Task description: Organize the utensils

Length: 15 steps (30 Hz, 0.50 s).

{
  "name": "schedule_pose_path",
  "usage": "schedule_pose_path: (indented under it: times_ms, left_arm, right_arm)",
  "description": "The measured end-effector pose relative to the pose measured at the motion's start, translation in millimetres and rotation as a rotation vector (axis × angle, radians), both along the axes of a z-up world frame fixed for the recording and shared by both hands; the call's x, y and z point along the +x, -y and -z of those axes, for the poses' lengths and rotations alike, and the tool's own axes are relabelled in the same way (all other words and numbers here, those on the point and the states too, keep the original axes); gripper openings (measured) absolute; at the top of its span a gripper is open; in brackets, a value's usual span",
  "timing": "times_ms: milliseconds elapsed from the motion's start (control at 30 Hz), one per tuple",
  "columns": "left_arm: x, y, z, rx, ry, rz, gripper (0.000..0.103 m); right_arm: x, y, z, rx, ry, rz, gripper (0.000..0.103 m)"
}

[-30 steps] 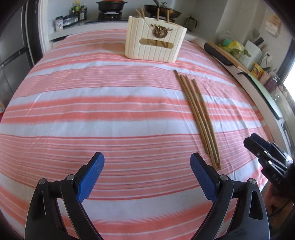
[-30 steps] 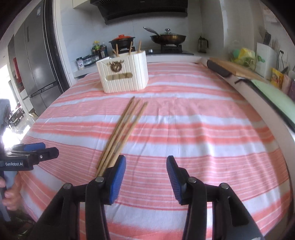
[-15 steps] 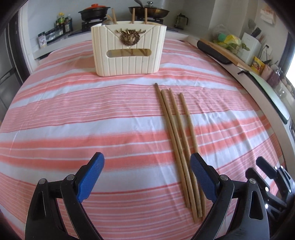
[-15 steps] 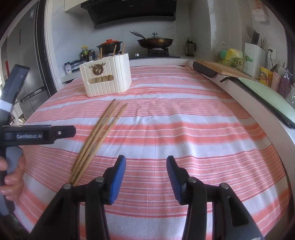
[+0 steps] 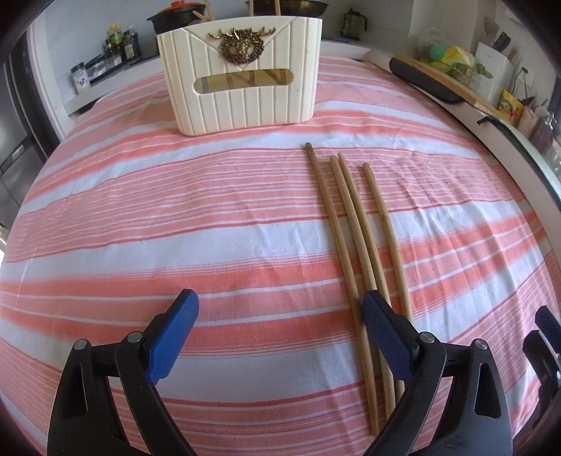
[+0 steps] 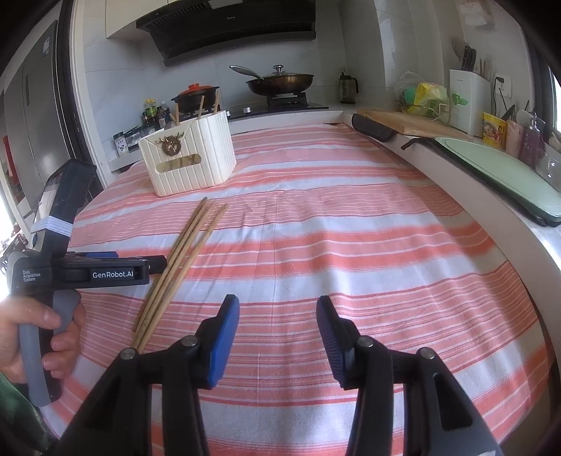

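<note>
Closer now, left gripper (image 5: 280,333) and right gripper (image 6: 278,333) gape empty by four slim wooden chopsticks (image 5: 354,238).

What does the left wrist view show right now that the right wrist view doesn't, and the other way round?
Only the left wrist view: the left gripper from behind, open with nothing between its fingers, its right finger over the chopsticks' near ends.

Only the right wrist view: the hand on the left gripper's handle, the range hood, and the open right gripper above bare cloth.

Both: four chopsticks on the striped tablecloth, and the cream utensil holder with sticks already in it.
</note>
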<state>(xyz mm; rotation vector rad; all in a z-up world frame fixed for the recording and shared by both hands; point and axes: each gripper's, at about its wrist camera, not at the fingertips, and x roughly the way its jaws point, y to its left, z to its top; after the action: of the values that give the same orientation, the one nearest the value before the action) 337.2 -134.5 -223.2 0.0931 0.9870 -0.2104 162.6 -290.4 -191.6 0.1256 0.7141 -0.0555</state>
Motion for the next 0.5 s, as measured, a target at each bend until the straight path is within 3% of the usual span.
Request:
schedule_pose_path:
  times_ms: [133,233,300,333,500]
  left_arm:
    - [4,6,0,0.014,0.018,0.007,0.090]
    - [3,8,-5,0.025,0.046,0.019,0.057]
    - [1,6,-7,0.041,0.060,0.019,0.016]
    - [1,4,-7,0.036,0.059,0.020,0.006]
    - [-9,-22,-10,0.011,0.063,-0.044,0.004]
  right_arm:
    - [-1,0,0,0.000,-0.003,0.002,0.047]
    - [-1,-1,0,-0.005,-0.010,0.000,0.047]
    - [-1,-2,0,-0.007,-0.021,-0.003,0.047]
    - [-1,-3,1,-0.007,-0.030,-0.005,0.047]
    - [11,-14,2,0.044,-0.074,-0.069,0.046]
